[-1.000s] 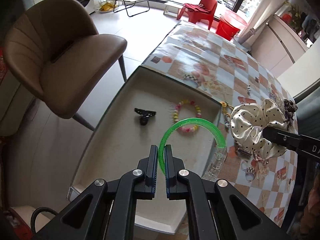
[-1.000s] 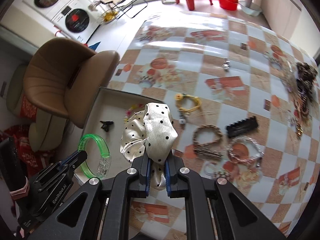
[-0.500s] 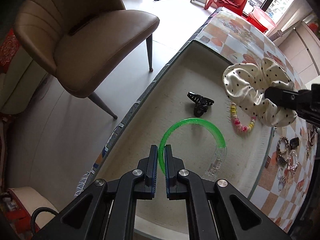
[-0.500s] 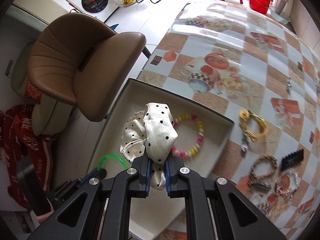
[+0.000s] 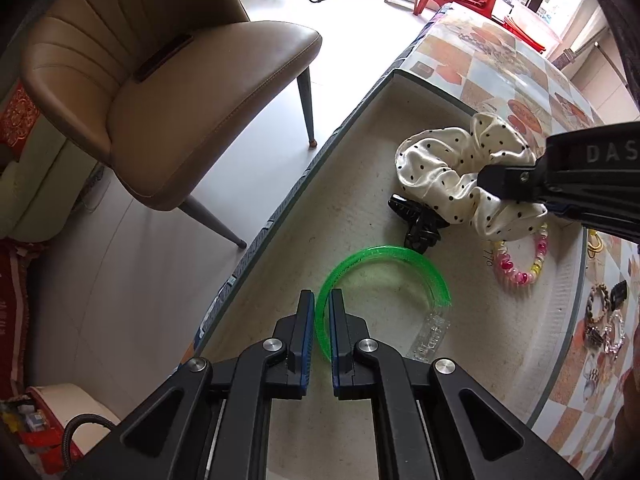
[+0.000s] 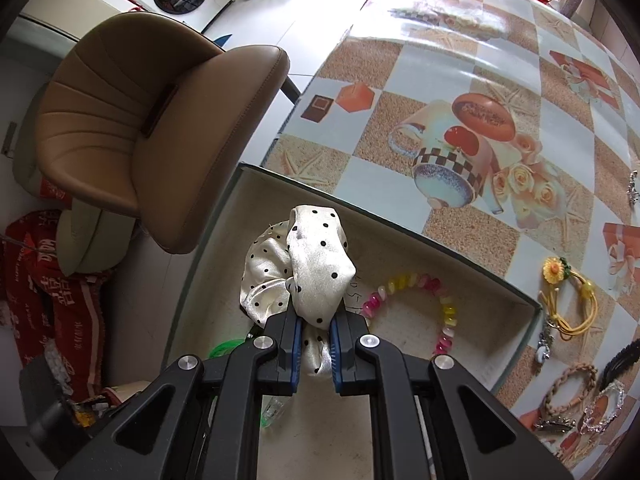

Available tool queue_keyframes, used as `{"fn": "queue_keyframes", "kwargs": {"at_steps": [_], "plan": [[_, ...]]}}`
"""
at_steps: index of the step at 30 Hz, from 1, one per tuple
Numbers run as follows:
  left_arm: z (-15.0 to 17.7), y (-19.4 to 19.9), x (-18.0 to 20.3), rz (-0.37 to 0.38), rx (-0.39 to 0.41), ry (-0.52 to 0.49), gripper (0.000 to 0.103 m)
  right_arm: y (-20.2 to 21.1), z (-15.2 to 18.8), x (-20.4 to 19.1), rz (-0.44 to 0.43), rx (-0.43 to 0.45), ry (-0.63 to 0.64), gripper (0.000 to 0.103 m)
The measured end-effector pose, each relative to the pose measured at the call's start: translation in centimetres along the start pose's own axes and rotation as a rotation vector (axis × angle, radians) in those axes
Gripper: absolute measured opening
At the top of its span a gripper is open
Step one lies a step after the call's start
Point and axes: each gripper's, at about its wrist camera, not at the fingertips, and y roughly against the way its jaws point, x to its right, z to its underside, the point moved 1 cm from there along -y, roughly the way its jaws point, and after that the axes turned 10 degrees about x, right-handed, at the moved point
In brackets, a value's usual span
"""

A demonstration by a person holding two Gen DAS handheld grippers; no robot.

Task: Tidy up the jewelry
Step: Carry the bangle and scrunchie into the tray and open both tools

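My left gripper (image 5: 321, 300) is shut on a translucent green bangle (image 5: 384, 256), holding it just above the floor of a shallow beige tray (image 5: 360, 120). A clear clasp piece (image 5: 430, 334) hangs at the bangle's far end. My right gripper (image 6: 314, 322) is shut on a cream polka-dot scrunchie (image 6: 316, 256), held low over the same tray; from the left wrist view the scrunchie (image 5: 444, 172) sits at the tray's far side. In the tray lie a black claw clip (image 5: 418, 220) and a pink-and-yellow bead bracelet (image 6: 416, 300).
A brown padded chair (image 5: 160, 92) stands close to the tray's left side. On the patterned tablecloth (image 6: 460, 80) to the right lie a yellow flower hair tie (image 6: 568, 292), a braided bracelet (image 6: 568, 384), a black comb clip (image 6: 620, 360) and several other pieces.
Both grippers have come down toward the tray. The right one carried the scrunchie from over the table to above the tray's far part, near the claw clip. Both stay closed on their items.
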Motion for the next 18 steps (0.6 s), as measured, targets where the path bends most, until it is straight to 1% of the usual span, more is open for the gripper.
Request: {"fn": "queue_keyframes", "kwargs": {"at_steps": [5, 7, 9, 11, 13, 15, 18], "plan": [[0.0, 0.0, 0.5, -0.024, 0.008, -0.022, 0.010, -0.9, 0.2, 0.6, 0.007, -0.012, -0.012, 0.018], [0.1, 0.1, 0.6, -0.030, 0.007, -0.022, 0.010, -0.9, 0.2, 0.7, 0.010, -0.014, -0.010, 0.022], [0.2, 0.2, 0.6, -0.034, 0.006, -0.023, 0.010, -0.9, 0.1, 0.9, 0.011, -0.013, -0.009, 0.036], [0.2, 0.3, 0.7, -0.032, 0.004, -0.025, 0.010, -0.7, 0.0, 1.1, 0.011, -0.009, -0.008, 0.044], [0.1, 0.5, 0.8, -0.037, 0.005, -0.027, 0.010, -0.2, 0.0, 1.5, 0.004, -0.003, -0.011, 0.049], [0.1, 0.5, 0.7, -0.038, 0.003, -0.030, 0.010, 0.3, -0.1, 1.7, -0.009, 0.005, -0.018, 0.056], [0.1, 0.6, 0.7, -0.033, -0.002, -0.032, 0.010, 1.1, 0.0, 1.5, -0.025, 0.018, -0.026, 0.062]]}}
